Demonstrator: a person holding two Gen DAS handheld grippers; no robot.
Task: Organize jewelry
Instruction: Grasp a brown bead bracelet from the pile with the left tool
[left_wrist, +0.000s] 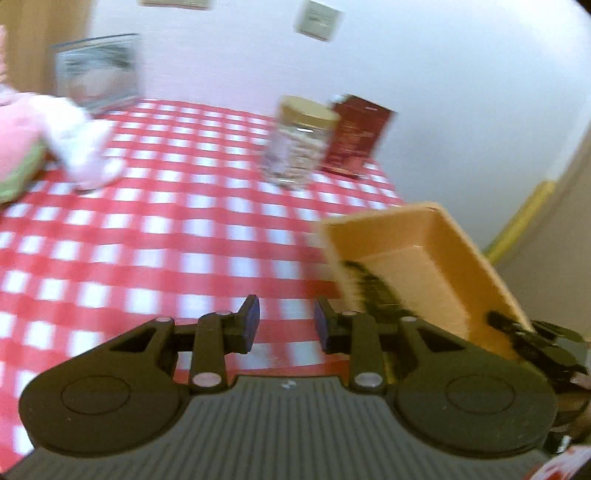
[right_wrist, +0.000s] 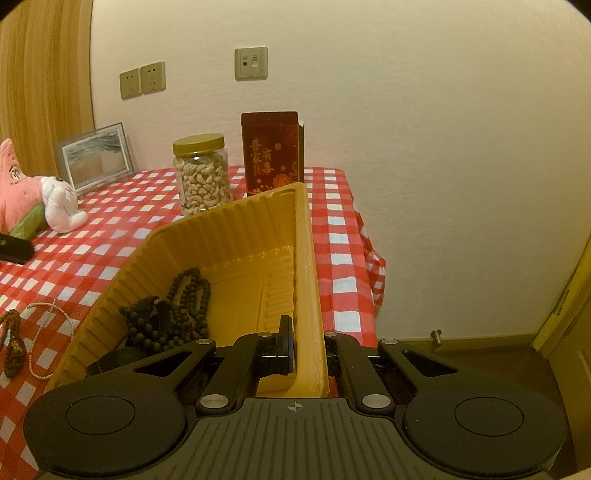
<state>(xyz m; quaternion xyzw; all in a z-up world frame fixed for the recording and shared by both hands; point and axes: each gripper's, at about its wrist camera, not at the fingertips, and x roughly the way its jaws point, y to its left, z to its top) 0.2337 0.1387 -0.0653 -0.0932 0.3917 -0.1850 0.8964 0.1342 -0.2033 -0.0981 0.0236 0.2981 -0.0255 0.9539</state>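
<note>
A yellow plastic tray (right_wrist: 229, 236) is tilted up off the red-checked tablecloth (right_wrist: 110, 221). My right gripper (right_wrist: 308, 347) is shut on the tray's right wall. Dark bead strings (right_wrist: 173, 314) lie heaped in the tray's near left corner. On the cloth left of the tray lie a brown bead bracelet (right_wrist: 11, 343) and a thin pale bead necklace (right_wrist: 44, 332). In the blurred left wrist view my left gripper (left_wrist: 286, 321) is open over the cloth with nothing between its fingers. It is left of the tray (left_wrist: 424, 258), where the beads (left_wrist: 373, 291) show as a dark smear.
A jar of cashews (right_wrist: 201, 173), a dark red box (right_wrist: 271, 151) and a picture frame (right_wrist: 96, 158) stand at the back by the wall. Pink and white plush toys (right_wrist: 40, 199) lie at the left beside a dark object (right_wrist: 13, 247). The table's edge (right_wrist: 354, 236) drops off right of the tray.
</note>
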